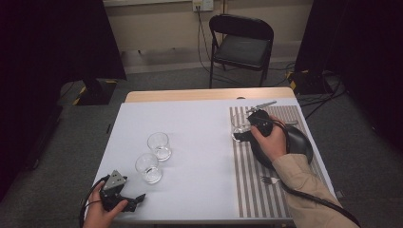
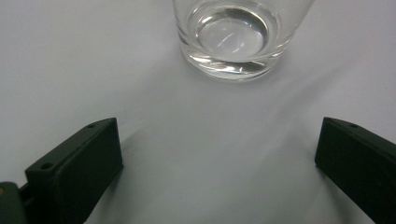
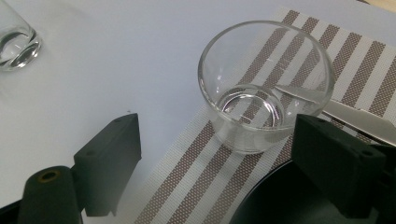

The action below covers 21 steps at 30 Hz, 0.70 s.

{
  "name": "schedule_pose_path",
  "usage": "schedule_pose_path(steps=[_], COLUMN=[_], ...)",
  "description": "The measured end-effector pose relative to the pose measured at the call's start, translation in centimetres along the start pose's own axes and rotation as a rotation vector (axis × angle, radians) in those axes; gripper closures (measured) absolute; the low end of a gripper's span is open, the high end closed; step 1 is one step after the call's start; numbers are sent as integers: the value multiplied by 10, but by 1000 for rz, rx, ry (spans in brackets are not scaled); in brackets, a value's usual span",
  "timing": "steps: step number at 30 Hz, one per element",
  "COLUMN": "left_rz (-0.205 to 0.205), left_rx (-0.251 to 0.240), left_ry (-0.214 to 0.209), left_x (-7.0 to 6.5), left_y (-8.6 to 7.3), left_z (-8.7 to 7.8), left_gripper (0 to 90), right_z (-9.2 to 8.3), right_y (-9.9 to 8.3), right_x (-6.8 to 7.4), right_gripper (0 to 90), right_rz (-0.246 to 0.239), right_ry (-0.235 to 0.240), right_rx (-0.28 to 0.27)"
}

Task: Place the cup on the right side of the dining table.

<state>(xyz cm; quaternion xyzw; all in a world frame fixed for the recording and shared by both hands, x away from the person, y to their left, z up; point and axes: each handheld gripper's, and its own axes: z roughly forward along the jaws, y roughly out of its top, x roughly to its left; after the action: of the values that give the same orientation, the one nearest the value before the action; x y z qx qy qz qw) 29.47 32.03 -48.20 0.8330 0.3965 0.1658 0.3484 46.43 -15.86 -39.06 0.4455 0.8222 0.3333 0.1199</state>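
Observation:
Two clear glasses stand on the white table: one [image 1: 158, 145] farther back, one [image 1: 148, 167] nearer. My left gripper [image 1: 138, 200] rests open at the front left corner, its jaws wide apart and empty. In the left gripper view the near glass [image 2: 233, 37] stands a little ahead of my left gripper [image 2: 217, 158]. A third glass [image 1: 239, 125] stands upright on the left edge of the striped placemat [image 1: 247, 180]. My right gripper [image 1: 243, 135] is open just behind it. In the right gripper view this glass [image 3: 266, 84] sits slightly ahead of the spread jaws of my right gripper [image 3: 217, 140], untouched.
A black plate [image 1: 299, 140] lies on the placemat under the right hand, and its rim [image 3: 280, 205] shows below the glass. A knife [image 3: 359, 119] lies right of that glass, and a fork [image 1: 270, 180] at the placemat's front. A folding chair [image 1: 242, 45] stands beyond the table.

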Motion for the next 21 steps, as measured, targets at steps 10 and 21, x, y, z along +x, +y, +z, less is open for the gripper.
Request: schedule_pose_path(steps=[10, 21], left_rz=[1, 1], left_rx=[1, 0], left_ry=[0, 0], left_x=[0, 0], left_y=[0, 0], left_z=[0, 0], left_gripper=[0, 0], right_z=[-2, -2], right_y=[-3, -4], right_x=[5, 11], right_gripper=[157, 157], right_rz=[-3, -24], right_ry=[21, 42], right_rx=[0, 1])
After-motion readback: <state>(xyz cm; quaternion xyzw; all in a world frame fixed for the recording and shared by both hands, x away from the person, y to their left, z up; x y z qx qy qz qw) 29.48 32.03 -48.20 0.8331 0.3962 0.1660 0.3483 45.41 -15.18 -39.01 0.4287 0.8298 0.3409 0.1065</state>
